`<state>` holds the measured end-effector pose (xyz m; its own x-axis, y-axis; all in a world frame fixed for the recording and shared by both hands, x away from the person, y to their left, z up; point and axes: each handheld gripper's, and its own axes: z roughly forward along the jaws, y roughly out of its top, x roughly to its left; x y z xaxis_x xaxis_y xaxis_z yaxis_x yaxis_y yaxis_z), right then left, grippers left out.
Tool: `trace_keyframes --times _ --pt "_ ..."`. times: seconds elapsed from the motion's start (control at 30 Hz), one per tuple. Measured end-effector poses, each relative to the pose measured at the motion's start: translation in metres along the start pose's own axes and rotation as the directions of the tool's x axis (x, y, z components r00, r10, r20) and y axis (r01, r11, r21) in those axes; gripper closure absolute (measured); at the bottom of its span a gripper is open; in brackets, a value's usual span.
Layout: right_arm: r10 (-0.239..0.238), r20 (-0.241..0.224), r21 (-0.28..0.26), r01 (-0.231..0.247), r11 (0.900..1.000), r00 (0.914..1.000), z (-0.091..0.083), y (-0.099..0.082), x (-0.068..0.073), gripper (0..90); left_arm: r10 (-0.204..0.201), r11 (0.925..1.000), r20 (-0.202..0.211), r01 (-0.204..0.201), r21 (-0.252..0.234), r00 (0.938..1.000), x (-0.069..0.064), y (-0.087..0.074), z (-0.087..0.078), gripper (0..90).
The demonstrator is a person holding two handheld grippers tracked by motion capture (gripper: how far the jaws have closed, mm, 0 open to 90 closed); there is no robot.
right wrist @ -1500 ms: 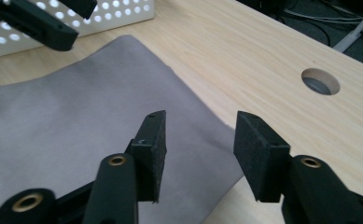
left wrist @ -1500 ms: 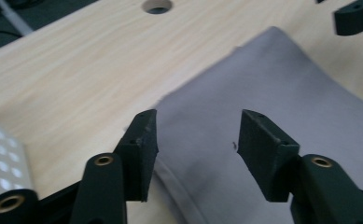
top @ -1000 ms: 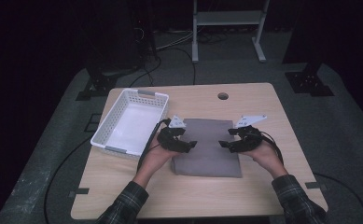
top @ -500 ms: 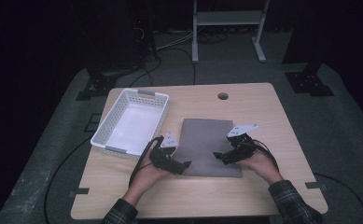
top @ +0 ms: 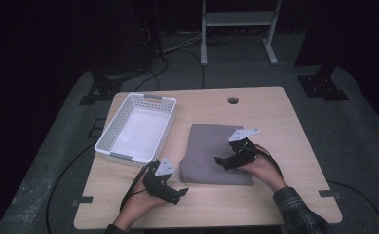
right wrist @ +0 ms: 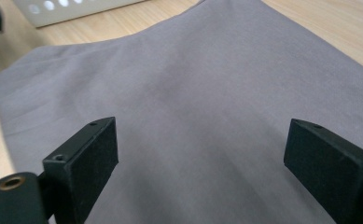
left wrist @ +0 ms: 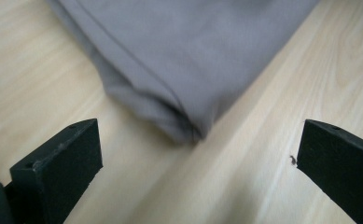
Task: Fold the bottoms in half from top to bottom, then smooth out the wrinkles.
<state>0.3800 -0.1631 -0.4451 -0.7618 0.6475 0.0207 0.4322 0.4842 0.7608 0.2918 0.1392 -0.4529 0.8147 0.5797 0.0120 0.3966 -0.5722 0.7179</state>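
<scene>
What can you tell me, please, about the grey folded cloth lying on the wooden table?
The grey folded cloth is a plain, soft-looking fabric folded into a flat, roughly rectangular stack with layered edges and a rounded near-left corner. It lies flat on the light wooden table, to the right of the white plastic basket and apart from it. The right tool hangs open over its right part; the left tool, open, sits off its near-left corner.
</scene>
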Motion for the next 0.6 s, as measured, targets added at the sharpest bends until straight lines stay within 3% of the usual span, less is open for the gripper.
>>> trace_keyframes --times 0.3,0.4,0.53,0.6 --pt "0.011 0.042 -0.003 -0.011 0.9999 0.9991 0.015 0.012 -0.002 9.1 0.008 0.996 -0.007 -0.007 0.089 0.9999 0.001 -0.021 0.006 0.0" --pt "0.024 0.037 -0.005 -0.024 0.9997 0.999 0.023 0.015 -0.002 9.2 0.01 0.9958 -0.002 -0.01 0.091 0.9999 0.0 -0.023 0.008 0.0" --pt "0.006 0.042 0.015 -0.007 0.9999 0.9991 0.033 0.018 0.001 9.2 0.026 0.9959 0.001 -0.026 0.087 0.9997 -0.001 -0.027 0.009 0.0" --pt "0.004 0.041 0.026 -0.005 0.9996 0.9992 0.038 0.019 0.002 9.2 0.012 0.9972 0.005 -0.012 0.074 0.9999 0.0 -0.028 0.009 0.0"
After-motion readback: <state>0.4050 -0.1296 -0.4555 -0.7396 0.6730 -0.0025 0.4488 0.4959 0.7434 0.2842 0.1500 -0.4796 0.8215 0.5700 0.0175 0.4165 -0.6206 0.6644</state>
